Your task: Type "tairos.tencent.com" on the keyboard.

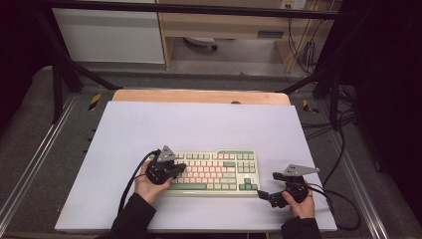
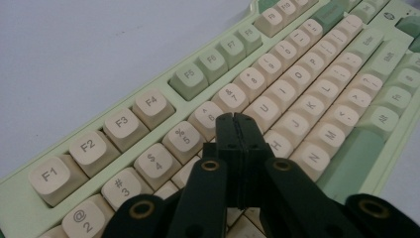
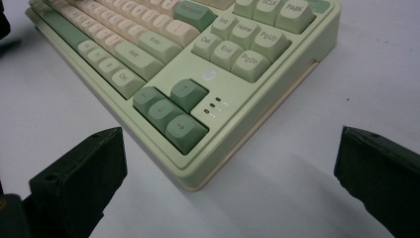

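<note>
A: Left gripper view first, nearest things: the left tool (image 2: 236, 121) has its jaws pressed together with nothing between them, and the joined tip hangs over the letter rows of the keyboard (image 2: 277, 94), about where the G and H keys sit. Whether it touches a keycap cannot be told.

B: So the closed tip serves as a single finger for pressing keys?

A: That is the likely reading. To do it well, the person should come straight down on the middle of one cap, so the tip does not straddle two neighbours, and press only as far as the key travels.

B: And the other hand?

A: In the right gripper view the right tool (image 3: 230, 168) is spread wide and holds nothing. It rests near the front right corner of the case, just short of the arrow keys (image 3: 171, 111), apart from it.

B: Could it help?

A: Probably by steadying that corner if the board slides on the smooth surface (image 1: 199, 124).

B: Where does the board lie overall?

A: High view: on the near half of the pale surface, parallel to its front edge, between the two hands, with bare surface beyond it.
</note>
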A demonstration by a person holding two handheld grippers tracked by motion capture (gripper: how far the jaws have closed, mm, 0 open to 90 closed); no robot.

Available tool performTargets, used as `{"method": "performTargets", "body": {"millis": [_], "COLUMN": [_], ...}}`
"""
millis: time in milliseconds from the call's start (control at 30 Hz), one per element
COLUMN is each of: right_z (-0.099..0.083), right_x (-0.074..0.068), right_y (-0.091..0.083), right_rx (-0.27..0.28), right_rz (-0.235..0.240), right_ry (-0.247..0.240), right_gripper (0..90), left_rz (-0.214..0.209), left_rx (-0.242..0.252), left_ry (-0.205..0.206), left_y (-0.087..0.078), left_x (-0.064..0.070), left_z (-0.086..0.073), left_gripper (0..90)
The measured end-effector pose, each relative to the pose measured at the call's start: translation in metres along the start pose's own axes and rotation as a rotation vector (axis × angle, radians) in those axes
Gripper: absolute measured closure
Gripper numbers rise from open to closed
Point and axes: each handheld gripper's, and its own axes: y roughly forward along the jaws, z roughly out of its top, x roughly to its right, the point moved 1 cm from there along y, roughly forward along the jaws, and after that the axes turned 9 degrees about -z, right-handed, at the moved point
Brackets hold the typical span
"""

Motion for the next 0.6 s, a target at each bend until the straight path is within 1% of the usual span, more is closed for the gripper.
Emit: {"method": "performTargets", "body": {"millis": [233, 333, 467, 600], "right_z": [0.0, -0.0001, -0.0001, -0.0001], "right_x": [0.0001, 0.0001, 0.0001, 0.0004], "right_y": [0.0, 0.0, 0.0, 0.0007], "right_rx": [-0.002, -0.001, -0.001, 0.0], "right_rz": [0.001, -0.001, 0.0, -0.001], "right_ry": [-0.001, -0.001, -0.002, -0.007], "right_gripper": [0.4, 0.4, 0.4, 0.4], "left_rz": [0.005, 0.008, 0.006, 0.001], "left_rx": [0.002, -0.007, -0.004, 0.008], "left_ry": [0.003, 0.005, 0.003, 0.004], "left_y": [0.0021, 0.004, 0.0032, -0.001], "left_x": [-0.0009, -0.0011, -0.0012, 0.0006], "left_z": [-0.0014, -0.0027, -0.0026, -0.001], "left_gripper": [90.0, 90.0, 90.0, 90.0]}}
